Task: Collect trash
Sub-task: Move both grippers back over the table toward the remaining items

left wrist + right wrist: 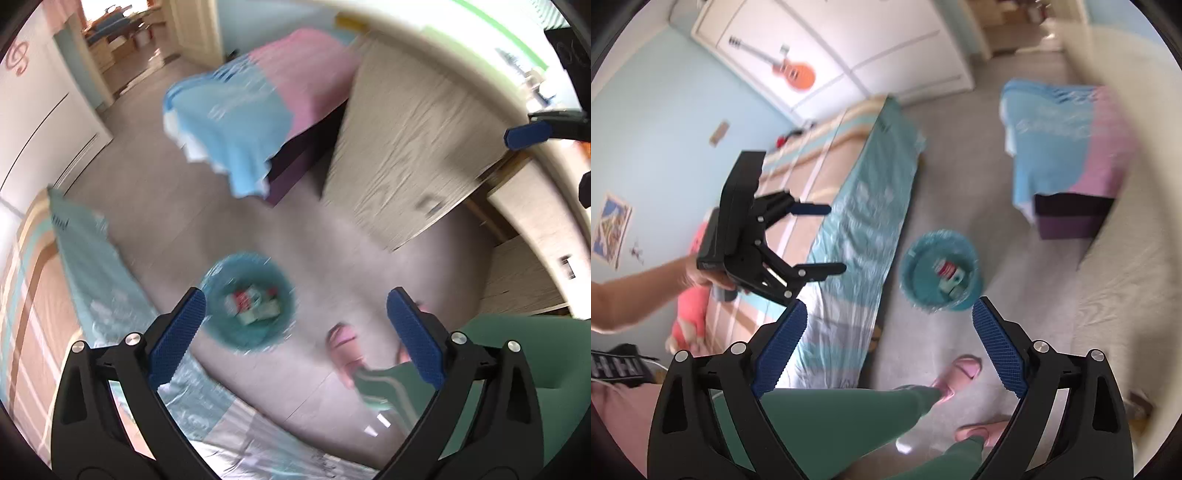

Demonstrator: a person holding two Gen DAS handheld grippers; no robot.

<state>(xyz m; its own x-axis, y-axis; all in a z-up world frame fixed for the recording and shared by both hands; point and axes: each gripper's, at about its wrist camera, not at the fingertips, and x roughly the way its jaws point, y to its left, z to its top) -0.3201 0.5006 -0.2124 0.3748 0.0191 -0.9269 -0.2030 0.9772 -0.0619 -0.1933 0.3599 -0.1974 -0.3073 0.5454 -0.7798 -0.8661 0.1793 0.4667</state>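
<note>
A round teal trash bin (251,301) lined with a clear bag stands on the grey floor, far below both grippers. Red, white and green wrappers (255,301) lie inside it. In the right wrist view the same bin (940,269) sits between the bed and the desk. My left gripper (295,310) hangs high over the bin, open, with nothing between its blue pads. My right gripper (890,325) is open and empty too. The left gripper (834,240) also shows in the right wrist view, held in a hand, jaws spread wide.
A bed with a teal cover (864,229) runs along the left. A stool under a blue and pink cloth (1067,147) stands beyond the bin. A pale wooden desk (424,140) is on the right. The person's green-trousered legs and pink slippers (960,373) are below.
</note>
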